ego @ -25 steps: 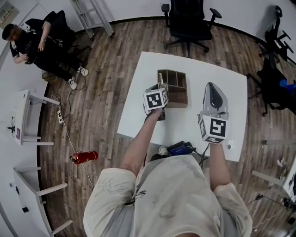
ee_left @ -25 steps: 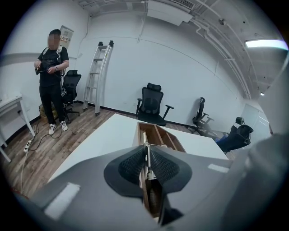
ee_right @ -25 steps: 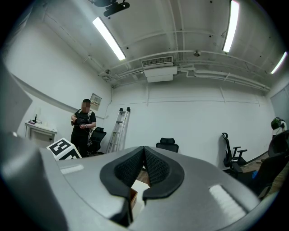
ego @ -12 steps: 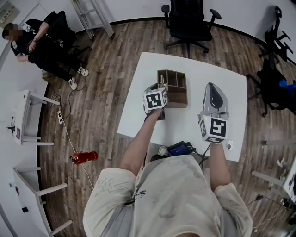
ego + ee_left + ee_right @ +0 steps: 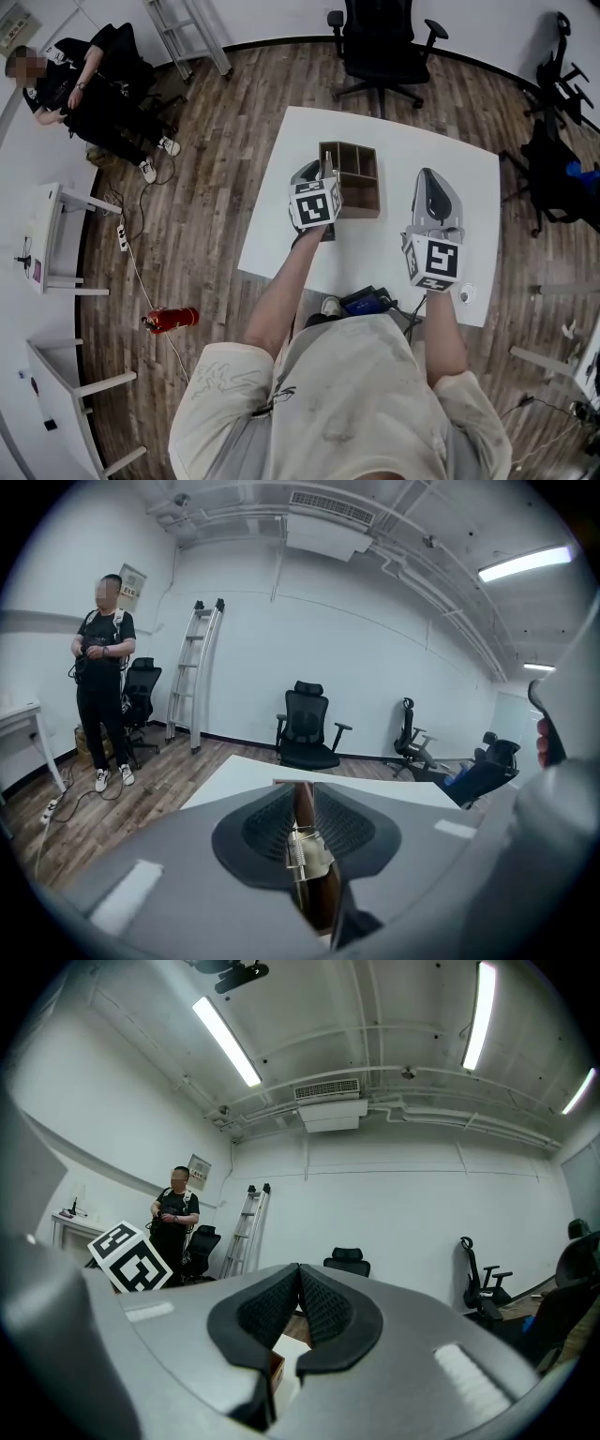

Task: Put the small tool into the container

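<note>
A wooden container [image 5: 361, 192] with open compartments stands on the white table [image 5: 403, 141]. My left gripper [image 5: 322, 171] hovers at the container's near left corner, its marker cube toward me. In the left gripper view, that gripper [image 5: 305, 829] is shut on the small tool [image 5: 307, 852], a small metal piece with a spring, and a wooden wall of the container [image 5: 304, 803] shows right behind it. My right gripper [image 5: 430, 178] hangs over the table to the right of the container, jaws shut with nothing between them [image 5: 298, 1281].
A black office chair [image 5: 380, 42] stands beyond the table's far edge. A seated person [image 5: 84, 84] and a ladder [image 5: 187, 33] are at the far left. A red extinguisher [image 5: 171, 318] lies on the floor. A blue-black object [image 5: 367, 300] sits at the table's near edge.
My left gripper has shifted slightly forward toward the container with the small tool in it. The right gripper has stayed where it was.
</note>
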### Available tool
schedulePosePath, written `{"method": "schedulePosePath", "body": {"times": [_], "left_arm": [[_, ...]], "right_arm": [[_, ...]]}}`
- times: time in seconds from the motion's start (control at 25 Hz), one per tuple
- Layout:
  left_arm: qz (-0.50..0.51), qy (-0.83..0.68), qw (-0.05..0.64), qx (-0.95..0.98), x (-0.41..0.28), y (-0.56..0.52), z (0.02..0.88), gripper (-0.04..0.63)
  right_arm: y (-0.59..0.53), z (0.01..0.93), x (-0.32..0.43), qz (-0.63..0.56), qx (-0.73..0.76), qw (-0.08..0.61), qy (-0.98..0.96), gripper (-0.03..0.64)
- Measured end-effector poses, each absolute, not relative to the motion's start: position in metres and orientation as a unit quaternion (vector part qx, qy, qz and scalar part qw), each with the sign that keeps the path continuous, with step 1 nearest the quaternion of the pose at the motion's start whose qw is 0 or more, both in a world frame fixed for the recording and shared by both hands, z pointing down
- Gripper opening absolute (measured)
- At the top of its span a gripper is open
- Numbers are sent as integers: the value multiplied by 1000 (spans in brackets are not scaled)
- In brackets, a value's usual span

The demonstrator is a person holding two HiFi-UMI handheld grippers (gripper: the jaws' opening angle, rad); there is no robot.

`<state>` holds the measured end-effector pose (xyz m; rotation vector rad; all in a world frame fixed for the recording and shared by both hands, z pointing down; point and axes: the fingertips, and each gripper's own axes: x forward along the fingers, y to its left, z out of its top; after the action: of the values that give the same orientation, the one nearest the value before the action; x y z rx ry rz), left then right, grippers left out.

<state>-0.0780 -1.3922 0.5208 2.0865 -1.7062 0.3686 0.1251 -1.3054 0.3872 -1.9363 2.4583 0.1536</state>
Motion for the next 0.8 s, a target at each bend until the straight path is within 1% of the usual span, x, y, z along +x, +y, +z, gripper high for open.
{"method": "schedulePosePath", "body": {"times": [0.12,0.36,0.6,0.8], "left_arm": [[118,-613,189,758,-74,-1392,502,78],[80,-611,164,770,-103,-1363,458,66],[35,-607,139,782,-92,-1352,432,20],[13,-598,108,794,-84,-1361,408,20]], "right_arm": [[-1305,387,124,49,-618,4,785,5],[-1278,372,90,51,-619,5,784,5],[-1271,374,97,53,-619,6,783,5],[-1285,371,102,51,-620,6,783,5]]}}
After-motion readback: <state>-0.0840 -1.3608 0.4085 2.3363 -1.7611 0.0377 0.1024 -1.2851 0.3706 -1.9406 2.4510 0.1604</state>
